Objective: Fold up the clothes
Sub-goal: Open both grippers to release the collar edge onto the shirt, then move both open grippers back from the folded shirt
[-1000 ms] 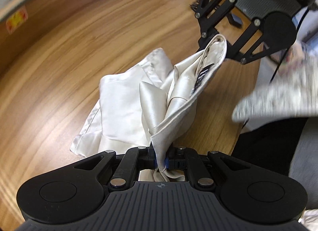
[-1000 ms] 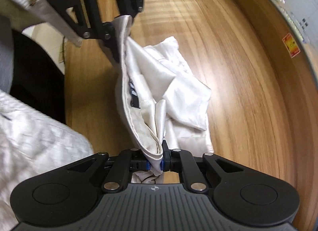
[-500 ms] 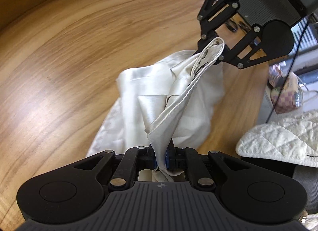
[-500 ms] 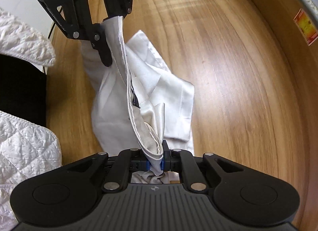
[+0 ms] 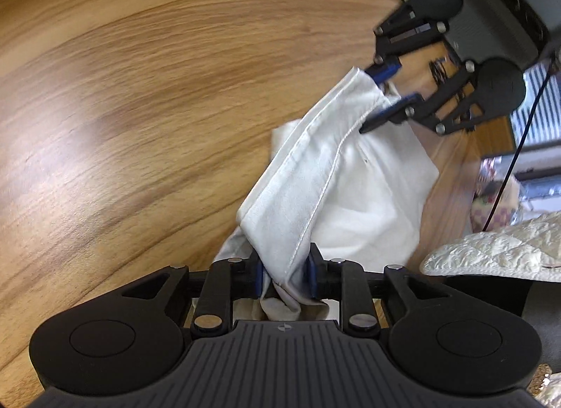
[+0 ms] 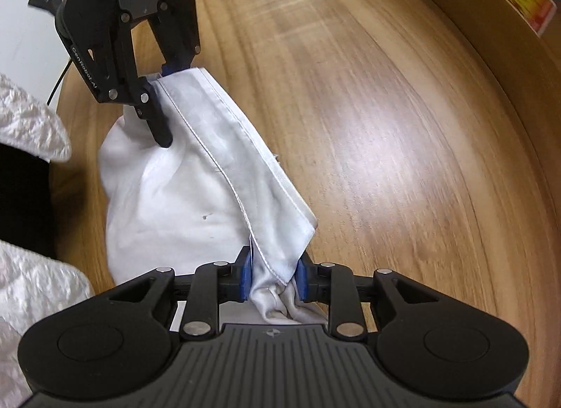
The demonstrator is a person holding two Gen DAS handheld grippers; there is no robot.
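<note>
Cloth, a white garment (image 5: 350,194), lies bunched on the wooden worktop (image 5: 140,109) near its edge, its stitched hem stretched as a band between the two tongs. The left tongs (image 5: 285,280) are opening; the blue pads stand a little apart with the hem's end bunched loosely between them. The right tongs (image 6: 273,278) are opening too, and crumpled fabric sits in the gap between their blue pads. In the left wrist view the right tongs appear beyond, fingers parted around the hem's far corner. A quilted white sleeve (image 6: 31,120) shows at the worktop's edge.
</note>
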